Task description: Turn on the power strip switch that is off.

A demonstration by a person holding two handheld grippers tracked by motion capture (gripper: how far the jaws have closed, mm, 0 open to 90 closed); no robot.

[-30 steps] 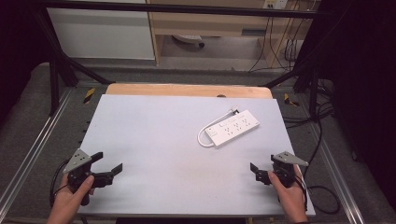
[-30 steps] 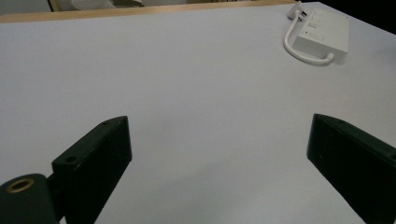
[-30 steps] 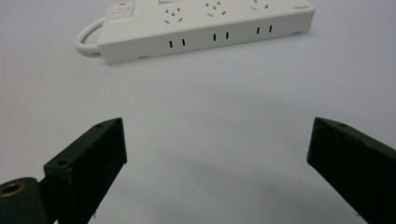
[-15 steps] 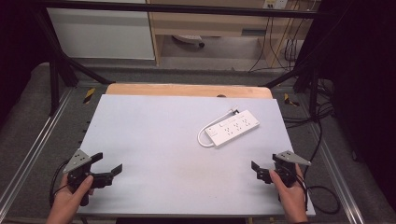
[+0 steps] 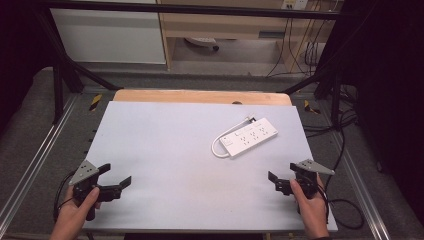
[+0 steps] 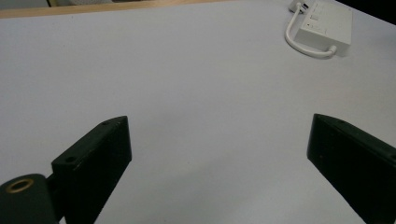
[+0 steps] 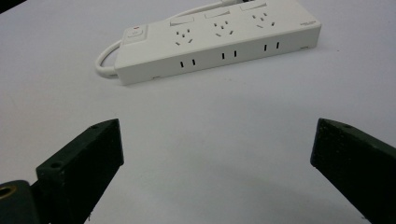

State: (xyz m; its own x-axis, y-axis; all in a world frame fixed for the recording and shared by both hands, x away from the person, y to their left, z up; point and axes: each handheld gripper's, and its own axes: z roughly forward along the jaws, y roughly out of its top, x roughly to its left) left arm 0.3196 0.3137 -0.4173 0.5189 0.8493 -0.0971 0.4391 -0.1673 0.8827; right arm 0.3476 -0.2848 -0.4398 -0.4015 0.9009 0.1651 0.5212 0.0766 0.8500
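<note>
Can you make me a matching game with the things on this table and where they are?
Things:
1. power strip
2. left gripper
3. right gripper
4. wooden board edge

Places:
A. near right corner of the table
B. far edge, behind the white sheet
C. near left corner of the table
D. right half of the table, farther from the person

Pairs: 1-D, 2-C, 3-A, 4-B

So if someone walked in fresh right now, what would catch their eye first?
Probably the white power strip, lying at an angle on the far right part of the pale table, its short cord looped at the left end. Next, the two black grippers at the near corners: the left gripper and the right gripper, each held in a hand, jaws wide apart and holding nothing.
</note>
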